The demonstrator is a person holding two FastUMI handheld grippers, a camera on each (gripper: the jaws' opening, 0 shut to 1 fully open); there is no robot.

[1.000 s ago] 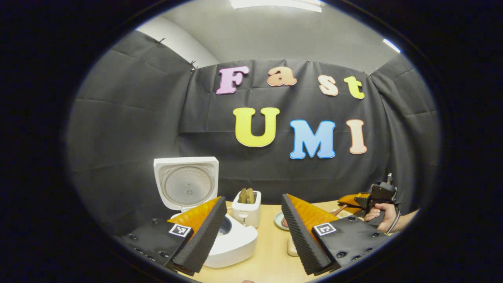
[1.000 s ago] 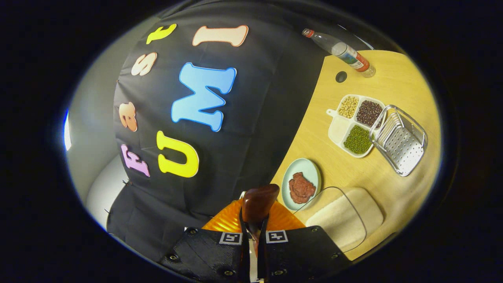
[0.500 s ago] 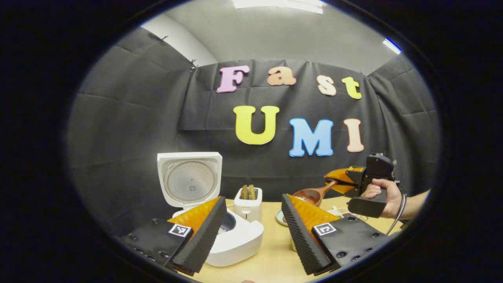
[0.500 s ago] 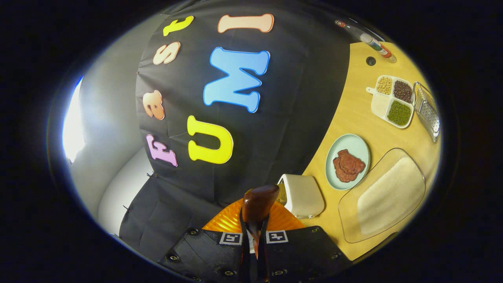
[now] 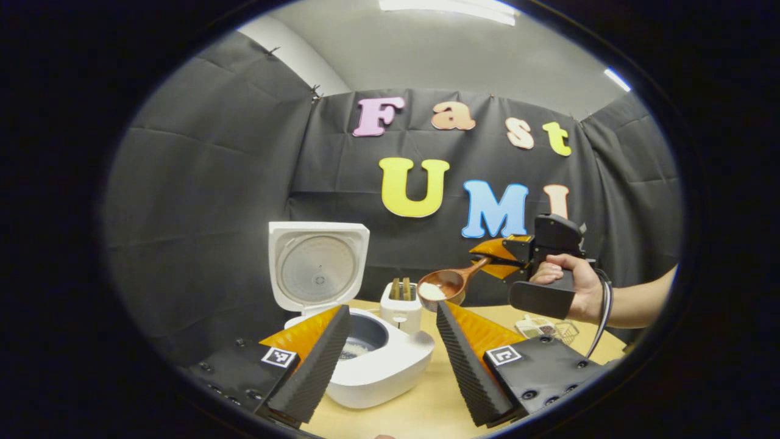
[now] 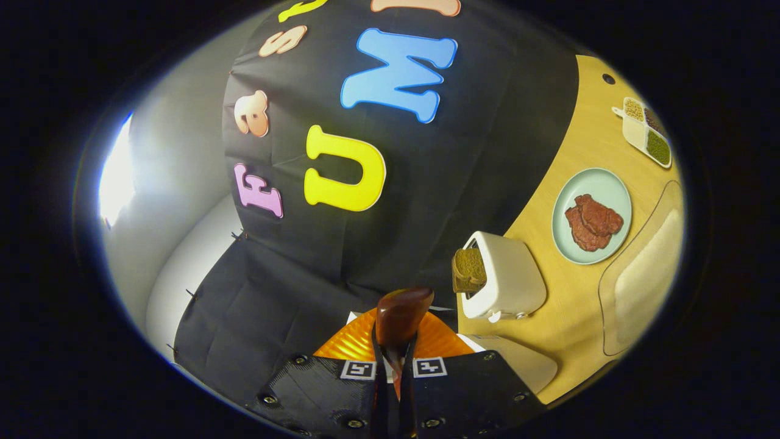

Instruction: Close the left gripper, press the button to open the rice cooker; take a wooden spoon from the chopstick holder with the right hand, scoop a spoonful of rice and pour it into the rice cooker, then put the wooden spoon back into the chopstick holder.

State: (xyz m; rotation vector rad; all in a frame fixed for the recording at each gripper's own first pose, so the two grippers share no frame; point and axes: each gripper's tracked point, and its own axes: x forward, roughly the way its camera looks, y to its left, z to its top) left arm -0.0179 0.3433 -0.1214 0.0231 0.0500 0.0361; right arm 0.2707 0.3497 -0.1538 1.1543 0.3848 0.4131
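Right gripper view: my right claw (image 6: pixel 390 366) is clenched on the wooden spoon (image 6: pixel 399 317); I see the bowl's dark back edge-on, its contents hidden here. Behind the fingers a white corner of the rice cooker (image 6: pixel 518 366) pokes out, mostly cut off. A glass dish (image 6: pixel 640 274) of what looks like rice sits at the frame edge, partly cropped.

Left gripper view: my left claw (image 5: pixel 390 347) is released, fingers wide apart, low over the counter (image 5: pixel 408 414). The rice cooker (image 5: pixel 365 360) stands between them with its lid (image 5: pixel 318 268) upright; the left finger covers part of the pot, a little white stuff inside, hard to make out. Right claw (image 5: pixel 509 259), gripped by a hand (image 5: pixel 570 283), holds the spoon (image 5: pixel 448 283) in the air above the toaster (image 5: pixel 401 305), white rice in the bowl.

Toaster (image 6: pixel 503 283) holds brown bread slices. Pale green plate (image 6: pixel 591 216) carries reddish meat. Divided tray (image 6: pixel 649 131) with beans, tiny at the edge. Wire rack (image 5: pixel 545 329) behind right finger, contents unclear.
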